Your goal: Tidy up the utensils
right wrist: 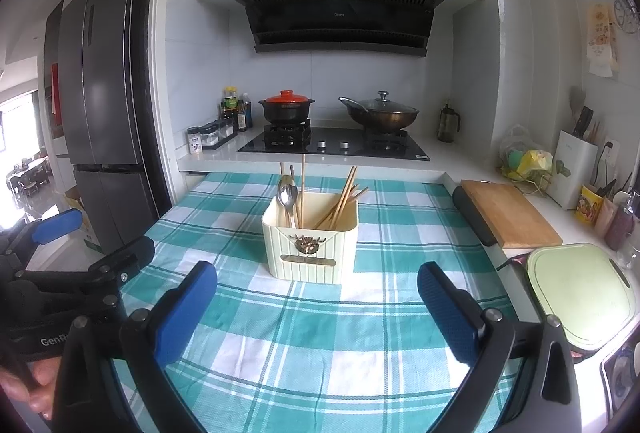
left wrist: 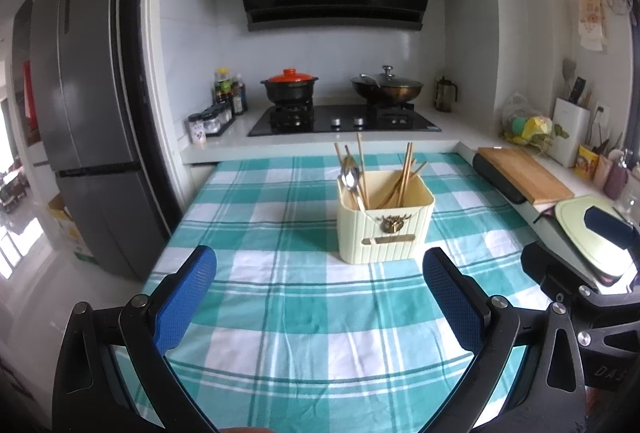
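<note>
The box (left wrist: 385, 223) is sitting in the middle of the checked cloth (left wrist: 280, 313) on the surface, a little way in front of me. Chopsticks (left wrist: 406, 173) are leaning in its right side. Spoons (left wrist: 350, 175) and a few more sticks are standing in its left side. I cannot tell if there is a wall inside the box between them.

I am holding my left hand-held gripper (left wrist: 320, 297) near the box, with its blue pads spread wide and nothing between them. I am holding my right hand-held gripper (right wrist: 318, 301) the same way, wide apart and carrying nothing. Both are hovering over the cloth, not touching the box.

I think the sorting is looking almost done, since nothing is lying loose on the cloth.

Here is what could go wrong. The sticks are poking up high and leaning. If I bump them while reaching in, the light box could be tipping over and spilling. The cloth could also be sliding if I push the box. Behind it, the pot (left wrist: 290, 89) and wok (left wrist: 386, 87) are sitting well apart on the stove.
</note>
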Demonstrator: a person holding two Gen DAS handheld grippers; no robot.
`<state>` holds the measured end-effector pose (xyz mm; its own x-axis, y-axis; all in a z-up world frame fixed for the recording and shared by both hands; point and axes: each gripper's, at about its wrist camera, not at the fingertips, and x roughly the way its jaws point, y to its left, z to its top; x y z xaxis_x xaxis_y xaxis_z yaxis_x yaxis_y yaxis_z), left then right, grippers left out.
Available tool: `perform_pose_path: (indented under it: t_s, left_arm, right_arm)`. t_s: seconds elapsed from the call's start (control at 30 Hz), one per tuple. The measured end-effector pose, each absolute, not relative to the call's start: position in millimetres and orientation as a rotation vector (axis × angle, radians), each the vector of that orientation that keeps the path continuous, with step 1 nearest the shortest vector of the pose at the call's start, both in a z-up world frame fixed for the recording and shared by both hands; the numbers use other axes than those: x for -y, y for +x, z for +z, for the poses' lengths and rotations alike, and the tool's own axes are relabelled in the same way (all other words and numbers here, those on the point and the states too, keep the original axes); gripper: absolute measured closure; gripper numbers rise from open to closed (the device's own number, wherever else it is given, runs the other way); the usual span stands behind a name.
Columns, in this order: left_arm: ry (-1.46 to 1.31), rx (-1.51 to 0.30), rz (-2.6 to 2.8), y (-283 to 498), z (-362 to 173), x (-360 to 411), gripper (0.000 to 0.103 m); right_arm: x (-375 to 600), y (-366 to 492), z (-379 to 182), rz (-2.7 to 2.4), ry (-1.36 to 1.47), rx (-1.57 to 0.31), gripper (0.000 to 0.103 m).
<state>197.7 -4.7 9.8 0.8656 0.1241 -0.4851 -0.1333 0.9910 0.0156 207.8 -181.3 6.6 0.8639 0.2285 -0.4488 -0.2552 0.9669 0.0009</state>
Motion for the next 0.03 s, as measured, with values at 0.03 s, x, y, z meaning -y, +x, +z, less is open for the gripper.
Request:
perform_pose_path:
  t_s: [0.03]
  left_arm:
    - [-0.024, -0.507, 0.132, 198.2, 9.7, 3.7, 0.0]
  right_arm:
    - [181.4, 208.8, 5.3, 0.254, -0.061, -0.466, 0.001]
